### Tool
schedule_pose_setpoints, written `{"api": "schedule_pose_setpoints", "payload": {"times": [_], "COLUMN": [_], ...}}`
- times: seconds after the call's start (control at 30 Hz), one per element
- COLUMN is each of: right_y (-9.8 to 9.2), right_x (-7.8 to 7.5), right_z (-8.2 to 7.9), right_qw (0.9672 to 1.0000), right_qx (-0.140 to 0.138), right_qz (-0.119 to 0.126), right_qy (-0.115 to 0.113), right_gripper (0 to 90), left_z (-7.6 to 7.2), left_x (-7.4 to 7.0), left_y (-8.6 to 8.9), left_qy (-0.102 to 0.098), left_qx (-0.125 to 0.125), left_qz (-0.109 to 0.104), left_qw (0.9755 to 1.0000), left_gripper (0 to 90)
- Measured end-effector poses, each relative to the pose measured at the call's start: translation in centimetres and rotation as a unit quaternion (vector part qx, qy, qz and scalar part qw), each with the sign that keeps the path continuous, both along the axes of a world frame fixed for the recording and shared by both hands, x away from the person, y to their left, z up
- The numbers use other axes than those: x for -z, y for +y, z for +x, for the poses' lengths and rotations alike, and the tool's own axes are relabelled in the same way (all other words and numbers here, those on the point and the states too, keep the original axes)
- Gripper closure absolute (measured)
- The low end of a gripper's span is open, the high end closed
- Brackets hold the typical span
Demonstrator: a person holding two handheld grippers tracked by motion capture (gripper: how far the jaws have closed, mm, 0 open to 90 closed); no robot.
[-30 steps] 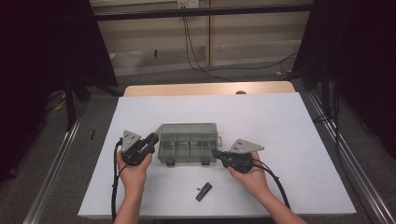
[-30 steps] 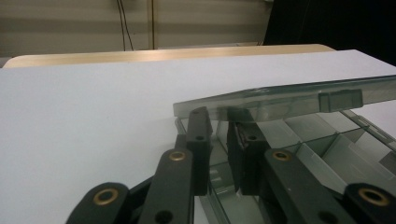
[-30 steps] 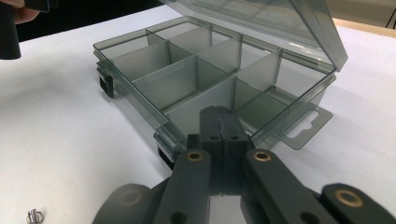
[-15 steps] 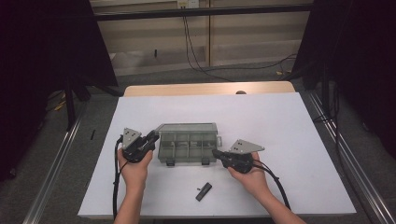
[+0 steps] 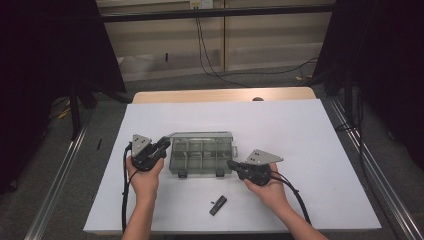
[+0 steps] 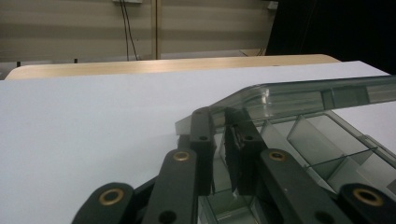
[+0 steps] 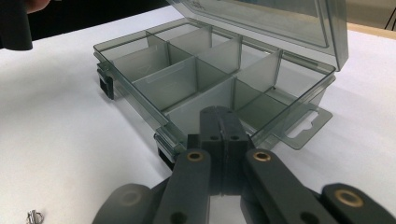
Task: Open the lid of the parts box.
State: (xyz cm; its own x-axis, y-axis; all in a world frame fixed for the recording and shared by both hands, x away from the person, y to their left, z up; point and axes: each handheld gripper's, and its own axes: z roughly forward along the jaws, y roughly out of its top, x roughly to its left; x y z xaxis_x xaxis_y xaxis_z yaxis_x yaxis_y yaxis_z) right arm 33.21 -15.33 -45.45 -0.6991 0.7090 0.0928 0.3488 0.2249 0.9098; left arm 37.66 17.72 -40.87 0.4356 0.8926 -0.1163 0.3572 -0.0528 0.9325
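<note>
Hands of a person come in from the near edge of the table (image 5: 320,130), which carries a white sheet, and each hand holds a gripper. Near the middle of the table lies a clear grey plastic box (image 5: 201,155) with several compartments inside, its lid (image 6: 303,95) raised and tilted. The left gripper (image 5: 162,146) is at the left end of the box; in the left gripper view its jaws are clamped on the thin edge of the lid, near its corner. The right gripper (image 5: 233,164) is at the near right corner of the box; in the right gripper view its jaws are pressed together with nothing seen between them, and their tips are just beside the wall of the box. A small dark object (image 5: 218,205) lies on the sheet near the front edge, apart from the box and between the two forearms.
</note>
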Motion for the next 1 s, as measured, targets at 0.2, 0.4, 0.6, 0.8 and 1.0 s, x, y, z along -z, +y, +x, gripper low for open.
{"api": "schedule_pose_setpoints", "payload": {"times": [0.2,0.4,0.6,0.8,1.0], "right_y": [0.01,0.01,0.0,0.0,-0.01], "right_x": [-0.01,0.01,0.02,0.02,0.02], "right_z": [-0.02,-0.02,-0.03,-0.03,-0.02], "right_qw": [1.0,1.0,1.0,1.0,1.0], "right_qx": [0.001,0.0,0.0,-0.001,-0.001], "right_qz": [-0.001,-0.001,-0.002,-0.002,0.0], "right_qy": [0.0,-0.002,-0.003,-0.003,-0.002], "right_gripper": [90.0,90.0,90.0,90.0,90.0], "left_z": [0.16,0.31,0.47,0.67,0.88], "left_x": [-0.07,-0.22,-0.26,-0.46,-0.68], "left_y": [-0.1,-0.27,-0.36,-0.48,-0.62], "left_qy": [-0.002,-0.006,-0.009,-0.008,-0.006], "left_qx": [-0.005,-0.012,-0.017,-0.021,-0.025], "left_qz": [-0.001,0.001,-0.002,-0.001,-0.001], "left_qw": [1.0,0.9999,0.9998,0.9998,0.9997], "left_gripper": [83.0,84.2,84.8,85.2,85.3]}}
